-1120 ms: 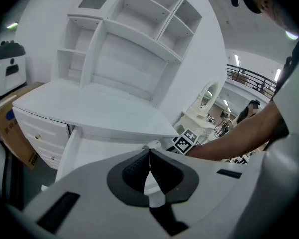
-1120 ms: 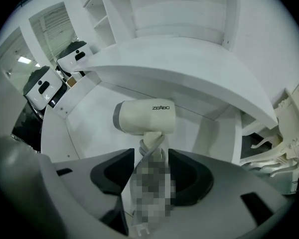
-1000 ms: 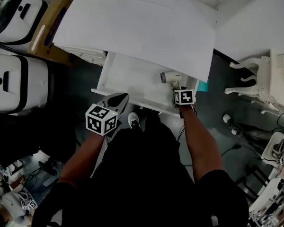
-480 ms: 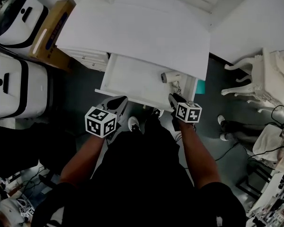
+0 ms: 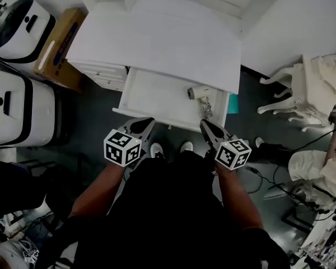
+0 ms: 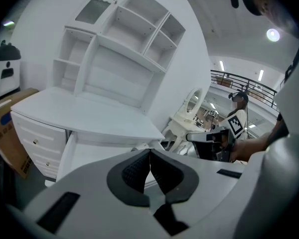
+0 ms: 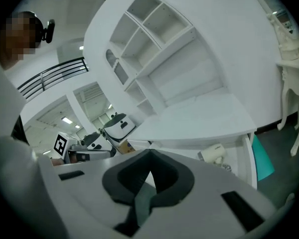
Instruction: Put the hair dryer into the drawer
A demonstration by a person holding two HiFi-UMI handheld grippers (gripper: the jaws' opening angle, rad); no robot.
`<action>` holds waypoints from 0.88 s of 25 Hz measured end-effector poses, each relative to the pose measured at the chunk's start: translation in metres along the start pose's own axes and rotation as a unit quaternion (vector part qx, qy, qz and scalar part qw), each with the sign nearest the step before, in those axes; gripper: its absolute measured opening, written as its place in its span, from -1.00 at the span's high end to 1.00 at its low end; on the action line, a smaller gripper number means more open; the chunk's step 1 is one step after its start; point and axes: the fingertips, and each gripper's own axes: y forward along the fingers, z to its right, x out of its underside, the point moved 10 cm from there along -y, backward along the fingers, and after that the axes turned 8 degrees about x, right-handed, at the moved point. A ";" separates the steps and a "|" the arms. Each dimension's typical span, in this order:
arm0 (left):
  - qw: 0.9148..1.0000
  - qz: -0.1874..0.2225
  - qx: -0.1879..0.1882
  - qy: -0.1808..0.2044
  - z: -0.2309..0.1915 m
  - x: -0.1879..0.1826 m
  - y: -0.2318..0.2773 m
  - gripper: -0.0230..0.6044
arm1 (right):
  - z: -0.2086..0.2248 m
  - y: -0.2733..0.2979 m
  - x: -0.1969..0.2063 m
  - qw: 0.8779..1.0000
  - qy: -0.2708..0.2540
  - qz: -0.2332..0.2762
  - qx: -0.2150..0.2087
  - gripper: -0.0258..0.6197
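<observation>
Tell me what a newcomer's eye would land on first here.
The open drawer under the white desk stands out at centre, with the hair dryer lying in its right end. Just in front of it hang the left tool and right tool, both shut and empty, one near each end of the drawer front.

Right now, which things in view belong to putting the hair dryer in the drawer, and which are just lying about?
Part of the job:
- hair dryer, lying in the open drawer
- left gripper, fingers shut, empty
- right gripper, fingers shut, empty

Just lying about:
- cardboard box
- white chair
- upper white unit
- lower white unit
</observation>
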 end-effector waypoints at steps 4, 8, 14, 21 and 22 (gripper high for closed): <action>1.000 0.018 0.004 0.015 0.013 -0.010 0.002 0.89 | -0.008 -0.012 -0.018 1.000 -0.019 0.019 -0.014 0.84; 0.999 0.042 -0.008 0.014 0.027 -0.016 0.003 0.89 | -0.009 -0.018 -0.026 0.999 -0.040 0.015 -0.030 0.84; 0.998 0.062 -0.018 0.008 0.063 -0.018 0.009 0.89 | -0.006 -0.039 -0.031 0.997 -0.058 0.009 -0.047 0.84; 0.998 0.062 -0.029 0.006 0.106 -0.008 0.021 0.90 | 0.004 -0.072 -0.029 0.996 -0.054 0.016 -0.074 0.84; 0.998 0.063 -0.031 0.006 0.111 -0.007 0.023 0.89 | 0.006 -0.077 -0.029 0.995 -0.053 0.017 -0.078 0.84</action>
